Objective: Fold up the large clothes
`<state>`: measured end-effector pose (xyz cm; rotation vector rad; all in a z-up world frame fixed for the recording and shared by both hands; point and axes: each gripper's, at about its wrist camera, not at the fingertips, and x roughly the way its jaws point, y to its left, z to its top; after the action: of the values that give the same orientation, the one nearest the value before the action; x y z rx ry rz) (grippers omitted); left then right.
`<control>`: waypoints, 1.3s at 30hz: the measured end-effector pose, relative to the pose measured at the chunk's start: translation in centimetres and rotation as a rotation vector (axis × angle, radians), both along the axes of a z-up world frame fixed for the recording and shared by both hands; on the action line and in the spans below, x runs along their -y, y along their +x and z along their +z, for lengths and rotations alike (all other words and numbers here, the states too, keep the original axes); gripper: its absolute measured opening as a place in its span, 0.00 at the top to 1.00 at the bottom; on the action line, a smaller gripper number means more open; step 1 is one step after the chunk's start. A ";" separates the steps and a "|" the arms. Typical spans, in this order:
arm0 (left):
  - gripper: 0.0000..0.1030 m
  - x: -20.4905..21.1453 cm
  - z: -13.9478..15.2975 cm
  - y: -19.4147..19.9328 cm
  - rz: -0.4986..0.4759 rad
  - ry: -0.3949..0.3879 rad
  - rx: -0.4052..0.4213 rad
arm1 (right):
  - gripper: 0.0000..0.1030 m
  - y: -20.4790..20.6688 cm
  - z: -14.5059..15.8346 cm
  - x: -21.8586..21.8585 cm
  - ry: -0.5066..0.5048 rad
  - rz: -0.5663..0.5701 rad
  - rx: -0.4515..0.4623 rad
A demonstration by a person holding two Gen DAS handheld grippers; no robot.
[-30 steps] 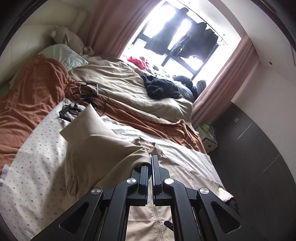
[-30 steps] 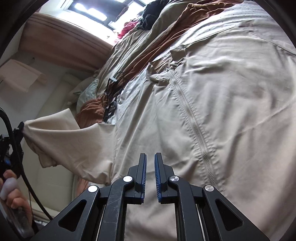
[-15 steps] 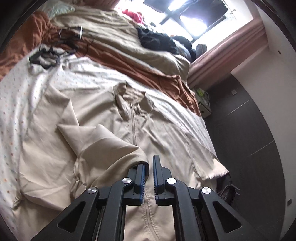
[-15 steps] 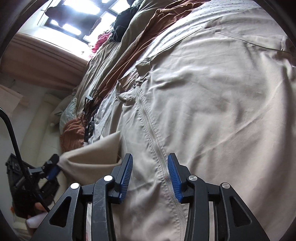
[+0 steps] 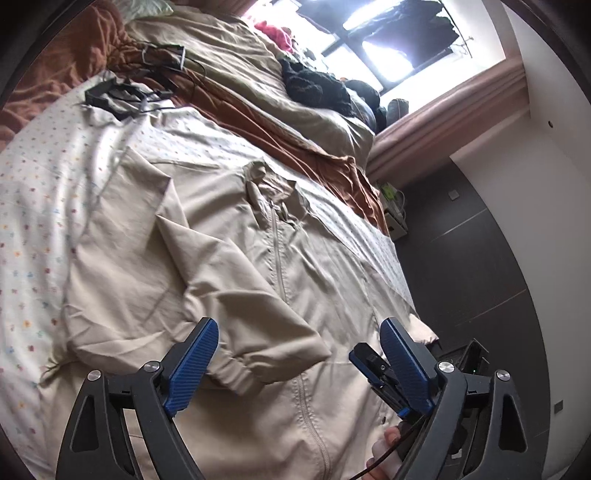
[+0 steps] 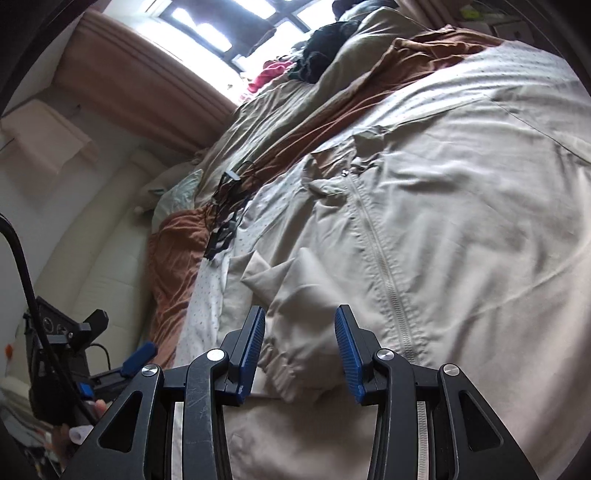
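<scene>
We see a beige zip-front jacket (image 5: 325,280) spread front-up on the bed (image 5: 33,206), lying on a white sheet printed with small coloured dots. Its zipper (image 5: 277,258) runs down the middle from the rumpled collar (image 5: 266,192). One sleeve (image 5: 240,306) is folded in across the chest, its elastic cuff (image 5: 236,373) lying just beside the zipper line.

Our left gripper (image 5: 299,354) hovers over that cuff with its blue-padded fingers (image 5: 192,362) spread wide; the jaws have just been opening, and the pads touch no cloth, though the cuff lies in the gap below them. In the right wrist view, our right gripper (image 6: 300,350) stands with its fingers (image 6: 252,350) partly apart, also having just been opening; the same cuff (image 6: 284,376) shows between them, and we cannot tell whether the pads touch it, though they do not pinch it.

Beyond the jacket, a rust-brown blanket (image 5: 280,125) and an olive duvet (image 5: 236,74) lie bunched along the bed, with a tangle of black cables and a small dark device (image 5: 122,96) near the pillow end. A heap of dark clothes (image 5: 317,86) and something pink-red (image 5: 275,31) sit by the bright window (image 5: 391,55). We spot no container whose contents we can make out; only a small pale box-like thing (image 5: 395,218) on the dark floor beside the bed, too small to read.
</scene>
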<state>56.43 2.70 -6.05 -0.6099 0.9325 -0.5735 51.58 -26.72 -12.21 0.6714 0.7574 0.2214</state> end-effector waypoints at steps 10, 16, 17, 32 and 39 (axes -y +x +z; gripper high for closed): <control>0.13 -9.8 -2.6 -3.4 0.252 0.166 -0.040 | 0.31 2.0 -3.3 -5.9 -0.185 0.105 -0.117; 0.26 -13.0 -5.3 -4.9 0.311 0.211 -0.098 | 0.30 3.2 -6.8 -8.8 -0.317 0.163 -0.233; 0.29 -13.2 -5.8 -5.1 0.315 0.219 -0.108 | 0.30 3.4 -7.4 -9.2 -0.339 0.171 -0.259; 0.36 -11.8 -9.9 -4.7 0.301 0.234 -0.165 | 0.81 3.4 -6.5 -5.8 -0.438 0.166 -0.282; 0.39 -10.8 -10.2 -4.6 0.289 0.272 -0.167 | 0.78 2.1 -2.6 2.2 -0.234 -0.074 -0.179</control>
<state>51.86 13.52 -16.23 -0.5388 1.0355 -0.1342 53.70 -28.91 -14.78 0.5001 0.9123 0.0038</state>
